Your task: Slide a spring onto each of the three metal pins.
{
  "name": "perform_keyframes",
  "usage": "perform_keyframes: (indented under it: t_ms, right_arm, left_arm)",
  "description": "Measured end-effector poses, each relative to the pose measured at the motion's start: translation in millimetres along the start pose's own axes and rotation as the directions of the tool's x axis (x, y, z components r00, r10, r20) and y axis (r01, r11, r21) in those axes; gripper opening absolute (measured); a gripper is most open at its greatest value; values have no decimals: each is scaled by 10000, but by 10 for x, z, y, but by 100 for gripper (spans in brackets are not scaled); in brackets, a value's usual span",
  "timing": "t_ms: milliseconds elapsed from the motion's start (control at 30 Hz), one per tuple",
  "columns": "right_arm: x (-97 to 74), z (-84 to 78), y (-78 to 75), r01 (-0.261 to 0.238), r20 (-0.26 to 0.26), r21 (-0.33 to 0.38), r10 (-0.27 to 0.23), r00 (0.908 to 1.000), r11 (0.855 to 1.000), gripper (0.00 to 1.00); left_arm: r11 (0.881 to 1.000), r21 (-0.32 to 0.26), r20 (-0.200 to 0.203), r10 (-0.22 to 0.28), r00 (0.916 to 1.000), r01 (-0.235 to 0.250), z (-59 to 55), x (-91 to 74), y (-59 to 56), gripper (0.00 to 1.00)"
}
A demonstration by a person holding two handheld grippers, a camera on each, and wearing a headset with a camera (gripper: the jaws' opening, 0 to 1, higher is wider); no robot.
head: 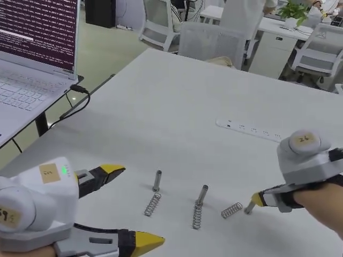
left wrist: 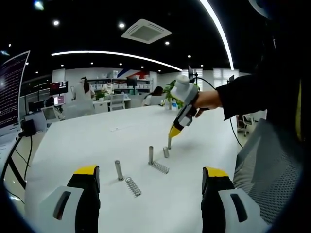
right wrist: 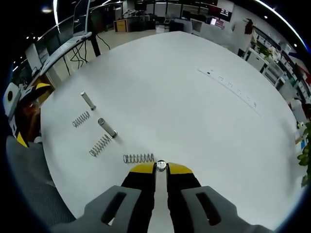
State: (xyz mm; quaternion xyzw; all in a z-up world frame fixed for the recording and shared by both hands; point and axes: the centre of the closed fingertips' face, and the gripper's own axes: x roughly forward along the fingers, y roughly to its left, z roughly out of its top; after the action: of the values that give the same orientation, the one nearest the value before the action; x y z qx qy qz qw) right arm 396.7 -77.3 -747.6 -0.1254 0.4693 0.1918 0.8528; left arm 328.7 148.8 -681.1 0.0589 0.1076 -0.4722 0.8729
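Sticker on your right gripper read roughly "24", laptop text was illegible | right jaws pinched a metal pin | your left gripper gaped wide, holding nothing.

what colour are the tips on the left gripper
Yellow. The left gripper shows them best in the left gripper view.

On the desk, 3 pins sit in a row: left pin, middle pin, right pin. The left spring and middle spring lie at 6 o'clock of their pins, and the right spring lies at 9 o'clock of its pin. A power strip lies behind at 1 o'clock.
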Motion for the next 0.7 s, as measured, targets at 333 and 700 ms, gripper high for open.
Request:
perform_keyframes:
  t_ms: [333,700]
  right_arm:
    - [-47,-63,32,30,-172,190,-27,9998,9998,5]
    - [-47,-61,46,-126,-96,187,127,9999,9997,6]
  left_arm:
    - [10000,41,0,-38,10000,38,3,2,-14,84]
    - [10000,53,-70,-32,10000,32,-10,3,-16,84]
